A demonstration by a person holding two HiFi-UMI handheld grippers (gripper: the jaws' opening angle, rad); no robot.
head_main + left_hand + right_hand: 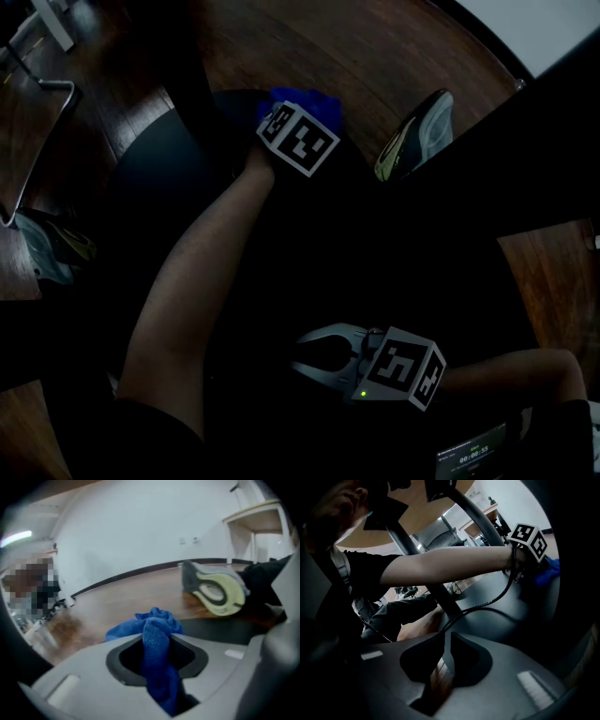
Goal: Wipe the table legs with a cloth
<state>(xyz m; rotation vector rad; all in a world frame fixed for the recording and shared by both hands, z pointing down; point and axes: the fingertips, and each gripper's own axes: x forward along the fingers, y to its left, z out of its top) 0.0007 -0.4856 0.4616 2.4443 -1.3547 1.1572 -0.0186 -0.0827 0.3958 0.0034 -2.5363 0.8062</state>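
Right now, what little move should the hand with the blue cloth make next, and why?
Probably slide the left gripper over to the dark table leg and press the blue cloth against it. Its jaws are clamped on the cloth, which sits over the dark base, seemingly apart from the leg. The right gripper is shut and empty, so it cannot wipe.

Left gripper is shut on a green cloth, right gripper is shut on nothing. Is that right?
Not quite: the cloth is blue, not green, as the left gripper view shows. The left gripper is shut on it, and the right gripper is shut on nothing.
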